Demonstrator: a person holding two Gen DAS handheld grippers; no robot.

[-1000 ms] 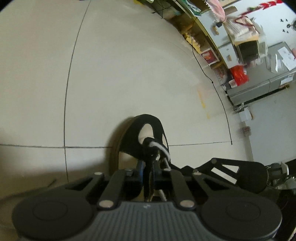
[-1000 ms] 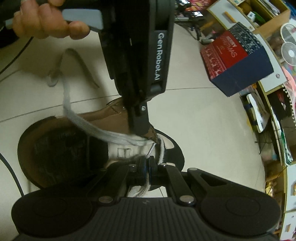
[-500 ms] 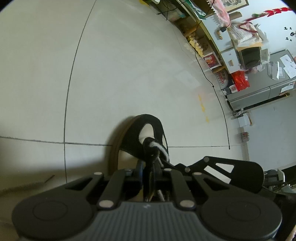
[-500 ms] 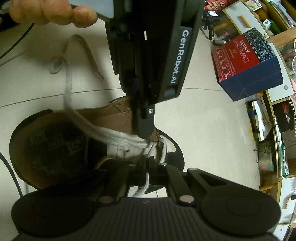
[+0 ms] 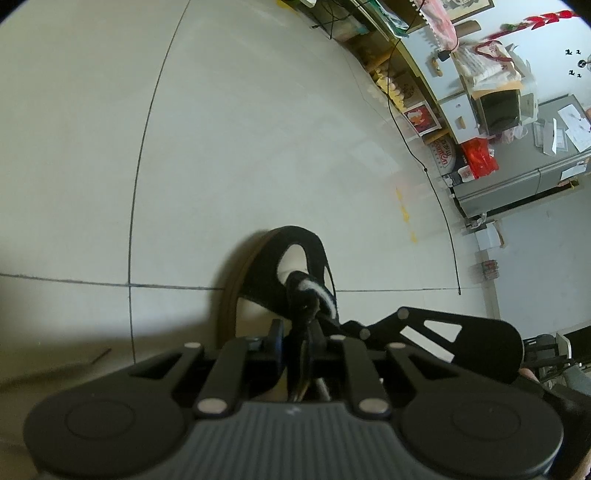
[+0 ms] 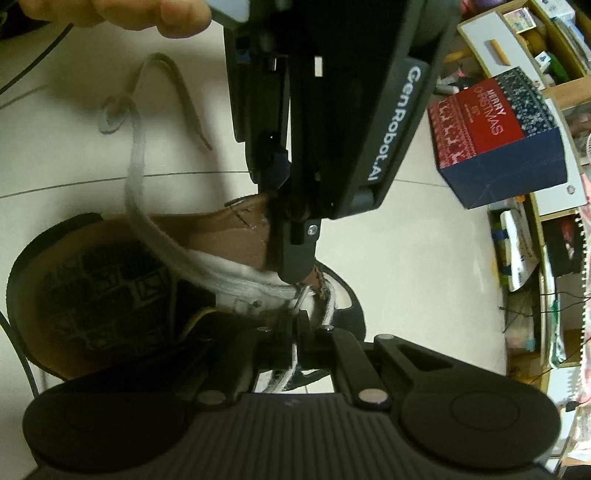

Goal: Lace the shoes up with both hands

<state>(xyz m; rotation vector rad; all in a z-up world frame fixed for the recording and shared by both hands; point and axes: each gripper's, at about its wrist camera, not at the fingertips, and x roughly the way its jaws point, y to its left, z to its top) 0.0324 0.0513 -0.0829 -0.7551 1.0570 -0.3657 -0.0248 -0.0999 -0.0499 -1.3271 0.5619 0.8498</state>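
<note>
A brown and black shoe lies on the tiled floor, its dark opening towards the left. Its black toe points away in the left wrist view. My left gripper comes down from above, shut on the shoe's brown eyelet flap; a hand holds it at the top. A white lace runs from a loose loop on the floor across the shoe to the eyelets. My right gripper is shut on that lace just below the left fingertip. The right gripper's black linkage shows beside my left gripper.
A red and navy Christmas box stands on the floor to the right, with cluttered shelves behind it. A thin black cable crosses the tiles towards a grey cabinet. Another dark cable curves past the shoe's heel.
In the right wrist view the left gripper looms larger and closer, and the shoe sits slightly lower. Both grippers keep their hold. The left wrist view has barely shifted.
</note>
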